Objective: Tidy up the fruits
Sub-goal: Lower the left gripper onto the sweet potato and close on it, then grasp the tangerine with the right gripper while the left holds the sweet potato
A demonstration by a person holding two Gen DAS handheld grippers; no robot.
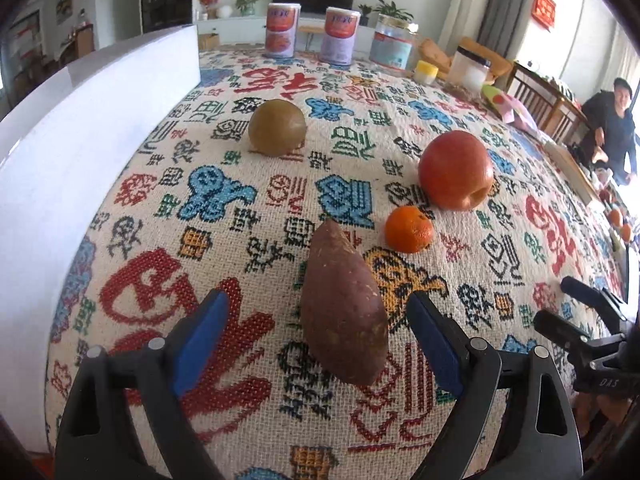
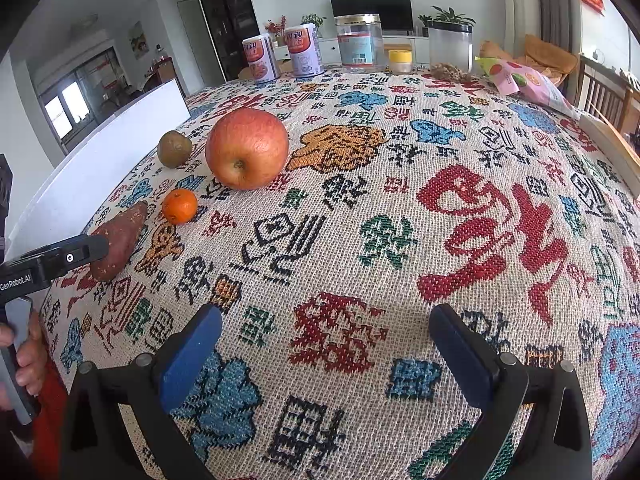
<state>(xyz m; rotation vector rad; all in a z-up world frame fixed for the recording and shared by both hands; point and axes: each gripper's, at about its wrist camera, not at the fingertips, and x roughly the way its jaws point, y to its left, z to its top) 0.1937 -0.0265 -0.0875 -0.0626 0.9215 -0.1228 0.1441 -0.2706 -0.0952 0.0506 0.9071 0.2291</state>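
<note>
Trouble is likeliest with the sweet potato [image 1: 344,312], which tapers at both ends: if the left gripper [image 1: 320,332] closes on the slope rather than the thick middle, the tuber may well squirt forward or twist out. A shove could also send it toward the small orange [image 1: 409,229], which sits just beside its far tip and near the apple [image 1: 456,170]; both are round and would roll easily on the woven cloth of the bench [image 1: 240,208].

The left gripper stands wide, holding nothing, its blue pads flanking the sweet potato, which lies lengthwise between them without touching either. The brownish pear [image 1: 277,127] rests well apart, farther back near the white board [image 1: 80,140]. The right gripper [image 2: 326,356] is also wide and empty, over bare cloth, with the apple [image 2: 247,148] and orange [image 2: 179,206] off to its left.
</note>
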